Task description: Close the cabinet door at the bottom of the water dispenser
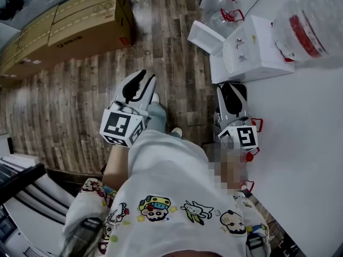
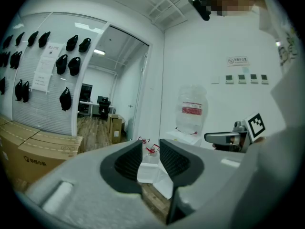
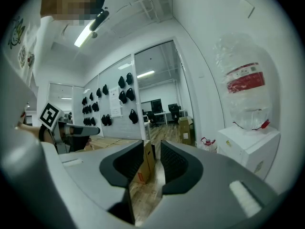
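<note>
In the head view the white water dispenser [image 1: 252, 55] stands at the upper right with a clear bottle [image 1: 308, 28] on top. Its white bottom cabinet door [image 1: 205, 36] hangs open to the left. My left gripper [image 1: 143, 78] is over the wooden floor, left of the dispenser and apart from it. My right gripper [image 1: 231, 87] is just in front of the dispenser's near side. In the left gripper view the left gripper [image 2: 150, 149] is open and empty, with the dispenser [image 2: 183, 138] ahead. In the right gripper view the right gripper [image 3: 152, 149] is open and empty too, with the dispenser [image 3: 248, 144] at the right.
Long cardboard boxes [image 1: 75, 20] lie along the far left of the wooden floor. Empty bottles with red handles [image 1: 225, 4] stand behind the dispenser. A white wall [image 1: 311, 143] runs along the right. A white board hung with black items [image 2: 43, 75] and a glass partition lie ahead on the left.
</note>
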### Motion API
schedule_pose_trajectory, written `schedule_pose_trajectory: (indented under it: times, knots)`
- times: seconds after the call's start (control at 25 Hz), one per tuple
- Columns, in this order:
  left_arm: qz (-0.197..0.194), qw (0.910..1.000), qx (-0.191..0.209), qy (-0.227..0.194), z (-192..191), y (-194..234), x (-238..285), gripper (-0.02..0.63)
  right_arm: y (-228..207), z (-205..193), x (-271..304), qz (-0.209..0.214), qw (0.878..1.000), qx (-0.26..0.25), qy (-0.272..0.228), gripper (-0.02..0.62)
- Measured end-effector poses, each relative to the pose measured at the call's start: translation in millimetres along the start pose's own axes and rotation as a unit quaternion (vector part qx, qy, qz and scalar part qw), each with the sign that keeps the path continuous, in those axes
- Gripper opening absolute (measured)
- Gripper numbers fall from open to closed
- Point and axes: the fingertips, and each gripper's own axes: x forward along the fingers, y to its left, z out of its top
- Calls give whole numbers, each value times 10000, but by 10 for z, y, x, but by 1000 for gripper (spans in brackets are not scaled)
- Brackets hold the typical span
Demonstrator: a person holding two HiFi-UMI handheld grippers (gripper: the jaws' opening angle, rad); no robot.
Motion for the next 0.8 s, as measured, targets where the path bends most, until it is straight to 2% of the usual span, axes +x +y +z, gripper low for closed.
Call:
schedule_pose_trajectory:
  times: [0.4, 0.8]
  knots:
    - [-173, 9997, 147, -20, 404, 954, 550, 147, -23, 303, 1041, -205, 9997, 59, -96, 134]
    - [-411, 9991, 70, 18, 497, 1632, 764, 150, 36, 340, 1515, -691, 9974, 183, -84, 141]
